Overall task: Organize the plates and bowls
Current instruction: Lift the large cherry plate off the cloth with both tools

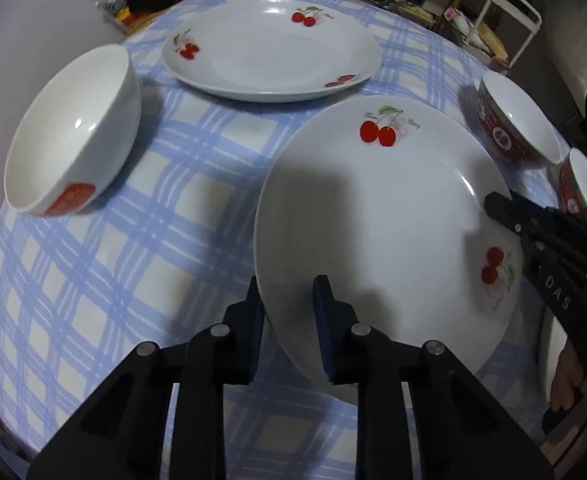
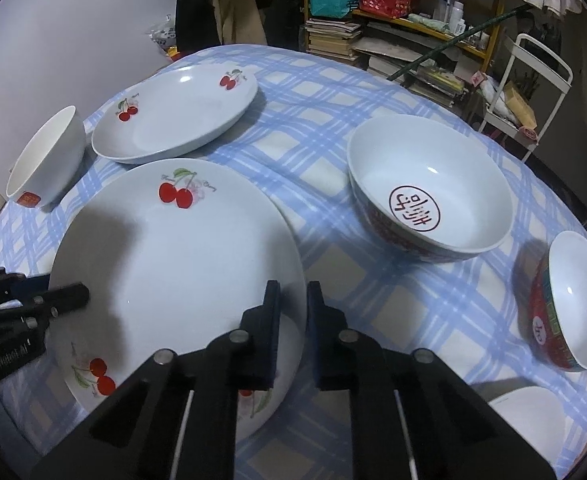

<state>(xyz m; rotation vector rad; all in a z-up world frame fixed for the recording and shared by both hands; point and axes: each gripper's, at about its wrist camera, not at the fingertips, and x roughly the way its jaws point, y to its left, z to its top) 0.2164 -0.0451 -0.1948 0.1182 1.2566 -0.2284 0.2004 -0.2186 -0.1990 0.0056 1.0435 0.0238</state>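
Observation:
A white plate with red cherries (image 1: 373, 208) (image 2: 173, 264) lies nearest on the blue checked tablecloth (image 1: 133, 260). My left gripper (image 1: 287, 312) straddles its near left rim, one pad outside and one on the inner face, shut on it. My right gripper (image 2: 293, 316) is shut on the opposite rim. Each gripper shows in the other's view, the right gripper (image 1: 497, 204) and the left gripper (image 2: 73, 292). A second cherry plate (image 1: 269, 52) (image 2: 173, 112) sits behind. A white bowl with a red label (image 1: 73, 132) (image 2: 45, 156) stands at the left.
Two red patterned bowls (image 2: 429, 200) (image 2: 573, 304) stand to the right of the held plate. A white dish edge (image 2: 529, 412) shows at the near right corner. A hand (image 1: 573, 384) holds the right gripper. Shelves of books (image 2: 333, 40) and a white cart (image 2: 533, 92) stand behind the table.

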